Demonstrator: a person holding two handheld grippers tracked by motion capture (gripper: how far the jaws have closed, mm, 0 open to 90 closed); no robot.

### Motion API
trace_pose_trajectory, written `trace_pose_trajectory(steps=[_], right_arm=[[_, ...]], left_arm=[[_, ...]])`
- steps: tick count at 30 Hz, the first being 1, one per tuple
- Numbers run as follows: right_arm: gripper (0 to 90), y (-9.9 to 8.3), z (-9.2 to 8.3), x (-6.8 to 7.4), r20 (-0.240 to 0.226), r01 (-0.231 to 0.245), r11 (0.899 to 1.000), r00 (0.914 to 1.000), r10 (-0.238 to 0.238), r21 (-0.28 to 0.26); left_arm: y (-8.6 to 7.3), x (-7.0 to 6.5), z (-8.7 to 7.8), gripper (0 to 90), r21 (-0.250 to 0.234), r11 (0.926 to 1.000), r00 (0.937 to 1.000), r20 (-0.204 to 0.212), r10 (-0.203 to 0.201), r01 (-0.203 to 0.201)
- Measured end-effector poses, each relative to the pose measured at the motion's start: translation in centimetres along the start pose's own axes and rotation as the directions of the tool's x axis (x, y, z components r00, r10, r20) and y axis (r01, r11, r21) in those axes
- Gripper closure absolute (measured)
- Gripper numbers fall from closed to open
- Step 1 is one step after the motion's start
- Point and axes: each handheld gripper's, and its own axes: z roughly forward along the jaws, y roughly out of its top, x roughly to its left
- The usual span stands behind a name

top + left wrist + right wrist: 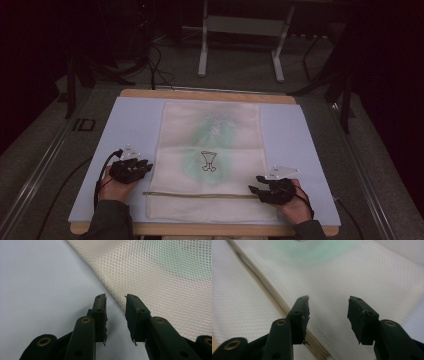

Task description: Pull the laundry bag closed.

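A cream mesh bag point(210, 135) lies flat on a pale mat point(132, 125). It bears a small black emblem point(209, 161), and something pale green point(216, 127) shows through the mesh. A tan zipper line point(200, 195) crosses the bag near the front edge. My left gripper point(148, 165) rests at the bag's left edge, open; in the left gripper view the mesh edge point(162, 272) runs up to the right jaw of the left gripper point(115, 298) without being pinched. My right gripper point(256, 184) is open at the bag's right side, hovering over the mesh point(352, 272) beside the zipper point(262, 281), right gripper point(329, 301).
The mat lies on a wooden tabletop point(207, 95) whose rim shows at back and front. Beyond it stand the legs of a metal frame point(202, 55) and cables point(155, 70) trail on the grey floor. Dark stands point(345, 95) are at the right.
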Motion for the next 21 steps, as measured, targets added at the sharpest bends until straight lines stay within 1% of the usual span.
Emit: trace_pose_trajectory(steps=[5, 9, 14, 18, 21], right_arm=[[52.1, 0.9, 0.8, 1.0, -0.022, 0.02, 1.0, 0.9995, -0.02, 0.005], [52.3, 1.6, 1.1, 1.5, -0.036, 0.048, 0.999, 0.9982, -0.048, 0.004], [52.4, 2.4, 1.4, 2.1, -0.065, 0.076, 0.997, 0.995, -0.077, -0.004], [52.8, 3.3, 1.9, 2.7, -0.079, 0.106, 0.994, 0.9912, -0.106, 0.0], [53.0, 3.8, 2.2, 3.1, -0.09, 0.124, 0.992, 0.9882, -0.123, 0.001]], left_arm=[[0.0, 0.0, 0.0, 69.3, 0.001, 1.0, 1.0, 0.005, 0.004, -0.004], [0.0, -0.1, 0.1, 70.3, 0.001, 0.9999, 0.9998, 0.01, 0.017, -0.017], [0.0, 0.0, 0.0, 72.2, -0.007, 0.9998, 0.9994, 0.029, 0.017, -0.017], [-0.1, -0.1, 0.1, 72.5, -0.007, 0.9999, 0.9993, 0.036, 0.015, -0.014], [0.0, -0.1, 0.1, 72.4, -0.008, 0.9998, 0.9986, 0.05, 0.016, -0.016]])
